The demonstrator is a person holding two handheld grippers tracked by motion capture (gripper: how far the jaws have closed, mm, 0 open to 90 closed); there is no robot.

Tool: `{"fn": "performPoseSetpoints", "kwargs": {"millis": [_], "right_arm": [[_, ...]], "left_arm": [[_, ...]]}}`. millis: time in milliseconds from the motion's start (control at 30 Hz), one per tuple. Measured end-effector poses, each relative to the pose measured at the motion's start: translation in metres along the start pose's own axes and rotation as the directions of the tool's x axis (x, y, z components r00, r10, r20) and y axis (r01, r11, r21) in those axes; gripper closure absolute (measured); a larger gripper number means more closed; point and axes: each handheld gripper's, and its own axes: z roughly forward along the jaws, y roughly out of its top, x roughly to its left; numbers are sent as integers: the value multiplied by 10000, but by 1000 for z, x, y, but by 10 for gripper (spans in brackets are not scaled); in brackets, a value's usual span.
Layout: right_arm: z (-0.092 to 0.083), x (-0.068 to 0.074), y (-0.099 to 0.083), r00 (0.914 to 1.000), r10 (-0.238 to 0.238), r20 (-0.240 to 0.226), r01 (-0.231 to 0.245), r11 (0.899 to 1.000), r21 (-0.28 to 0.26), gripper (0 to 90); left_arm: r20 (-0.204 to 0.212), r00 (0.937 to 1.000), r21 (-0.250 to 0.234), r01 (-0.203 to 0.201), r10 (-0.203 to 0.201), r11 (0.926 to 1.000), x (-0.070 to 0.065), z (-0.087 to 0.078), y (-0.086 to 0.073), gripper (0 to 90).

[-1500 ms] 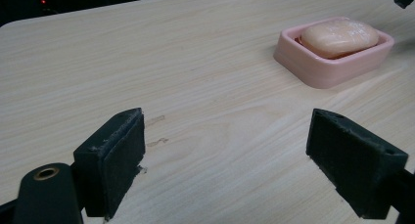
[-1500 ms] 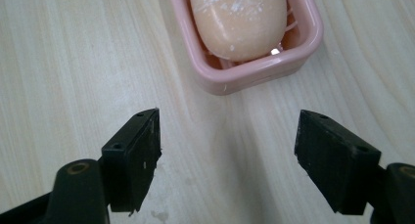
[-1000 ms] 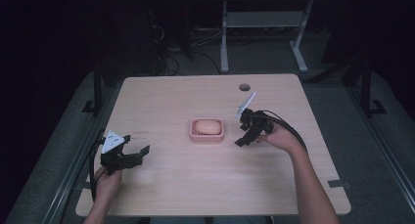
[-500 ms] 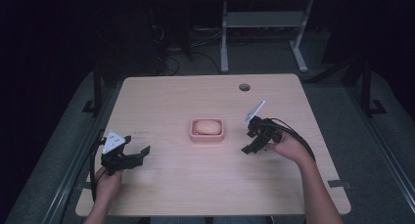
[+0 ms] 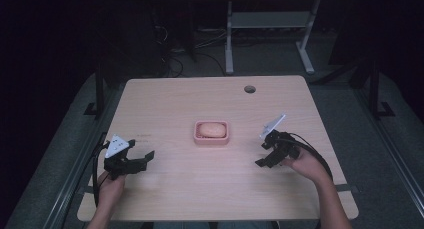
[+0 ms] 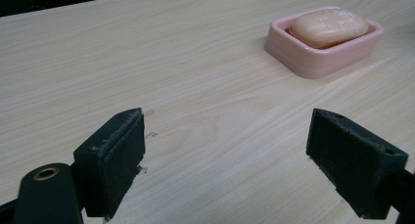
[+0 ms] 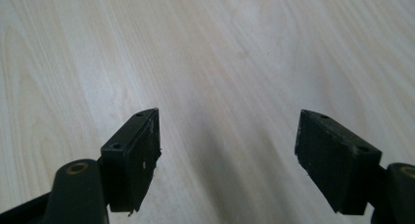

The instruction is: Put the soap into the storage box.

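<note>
A pink soap dish (image 5: 196, 137) sits at the middle of the wooden table (image 5: 210, 189), holding a pale peach bar of soap (image 5: 212, 130). The left gripper view has the dish (image 6: 313, 67) and soap (image 6: 329, 26) at its upper right. My left gripper (image 5: 145, 159) rests low at the table's left front, open, with bare wood between its jaws (image 6: 225, 170). My right gripper (image 5: 262, 155) is to the right of the dish, tilted down toward the table, open and holding nothing (image 7: 227, 160).
A round cable hole (image 5: 249, 89) lies near the table's far right edge. Behind the table stands a white metal desk frame (image 5: 265, 24) with cables on the dark floor. Grey floor borders the table on both sides.
My right gripper has drawn back from the dish toward the near right, and lowered toward the tabletop. The left gripper has stayed put.
</note>
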Motion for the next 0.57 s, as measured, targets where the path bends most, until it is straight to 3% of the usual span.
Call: {"fn": "performPoseSetpoints", "kwargs": {"millis": [167, 233, 567], "right_arm": [[-1, 8, -16, 9995, 269, 159, -267, 9996, -126, 245], [-1, 11, -20, 9991, 392, 172, -389, 9991, -168, 245], [-7, 40, -51, 9907, 995, 929, -875, 9883, -1253, 227]], "left_arm": [[36, 9997, 50, -236, 236, 9997, -2, 0, 0, 142], [223, 9996, 53, -149, 148, 9999, -3, 1, 0, 142], [471, 9971, 54, -603, 599, 9982, -7, 1, 2, 142]]}}
